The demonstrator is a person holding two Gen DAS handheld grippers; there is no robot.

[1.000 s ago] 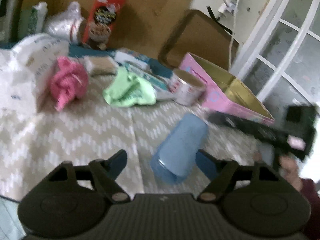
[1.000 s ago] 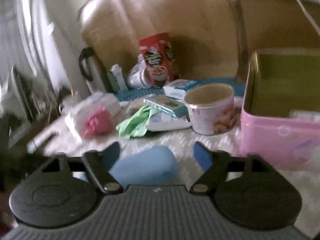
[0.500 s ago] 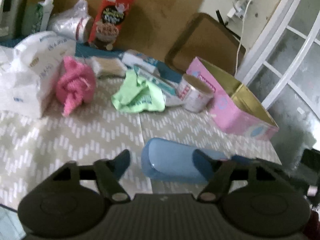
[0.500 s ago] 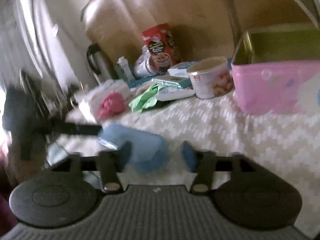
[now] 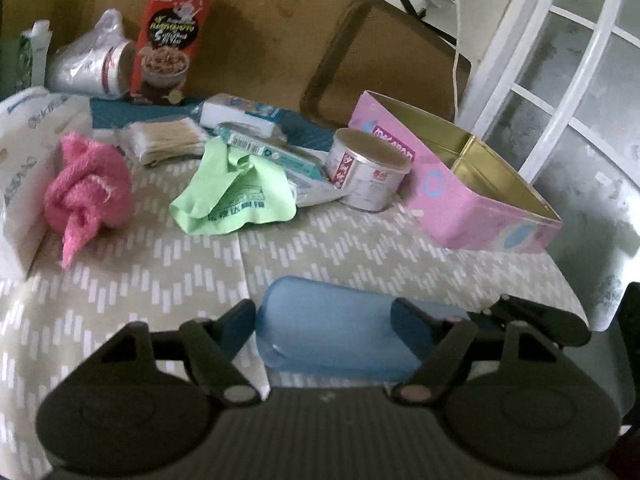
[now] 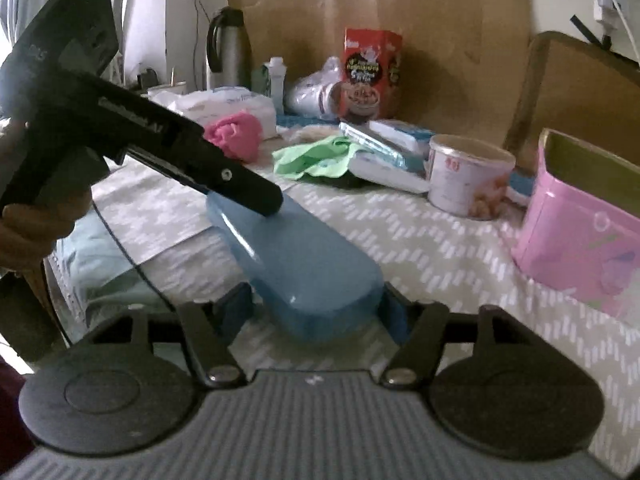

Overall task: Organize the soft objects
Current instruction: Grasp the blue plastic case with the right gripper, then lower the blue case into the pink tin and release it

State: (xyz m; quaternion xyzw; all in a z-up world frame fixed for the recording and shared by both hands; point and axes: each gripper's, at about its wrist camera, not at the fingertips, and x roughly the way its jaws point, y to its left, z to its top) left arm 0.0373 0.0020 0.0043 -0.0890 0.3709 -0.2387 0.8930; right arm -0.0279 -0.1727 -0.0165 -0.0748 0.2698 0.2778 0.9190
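Observation:
A blue plastic case [image 5: 336, 328] lies on the patterned tablecloth [image 5: 280, 252], long side across my left wrist view. My left gripper [image 5: 324, 320] is open around its left end. In the right wrist view the case [image 6: 296, 248] runs away from me; my right gripper [image 6: 316, 310] closes on its near end, both pads touching its sides. The left gripper [image 6: 240, 188] reaches the case's far end there. A pink fluffy cloth [image 5: 86, 192] and a green cloth [image 5: 236, 196] lie farther back. An open pink tin [image 5: 472, 188] stands at the right.
A round snack tub [image 5: 368, 168], wipe packs [image 5: 256, 120], cotton swabs [image 5: 168, 142], a red cereal box [image 5: 172, 40] and a tissue pack [image 5: 28, 136] crowd the back. A thermos [image 6: 228, 48] stands far left. The table edge is close at the right.
The blue case has turned from pointing away to lying across the left view. My right gripper has come to its end and closed on it; the left gripper now sits at the other end.

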